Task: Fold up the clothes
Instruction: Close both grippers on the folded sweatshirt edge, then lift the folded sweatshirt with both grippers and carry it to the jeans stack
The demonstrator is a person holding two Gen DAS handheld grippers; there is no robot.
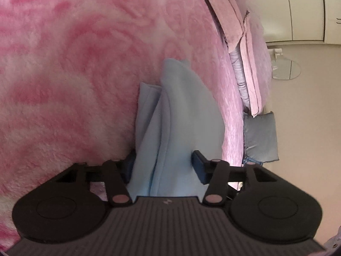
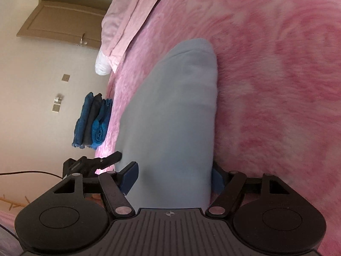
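Note:
A light blue garment [image 1: 181,111] lies in a long bunched fold on the fluffy pink blanket [image 1: 74,64]. My left gripper [image 1: 164,166] straddles its near end. The cloth fills the gap, hiding the left pad and reaching the right finger [image 1: 199,168]; I see no squeeze in the fabric. In the right wrist view the same garment [image 2: 174,106] runs away from me over the blanket [image 2: 277,64]. My right gripper [image 2: 173,175] stands wide around the garment's near end, with one pad on each side.
Folded pale pink bedding [image 1: 234,21] lies along the bed's edge, with a grey-blue folded piece [image 1: 261,138] below it. A stack of folded dark blue clothes [image 2: 93,121] sits at the blanket's edge. A door [image 2: 64,17] and the floor lie beyond.

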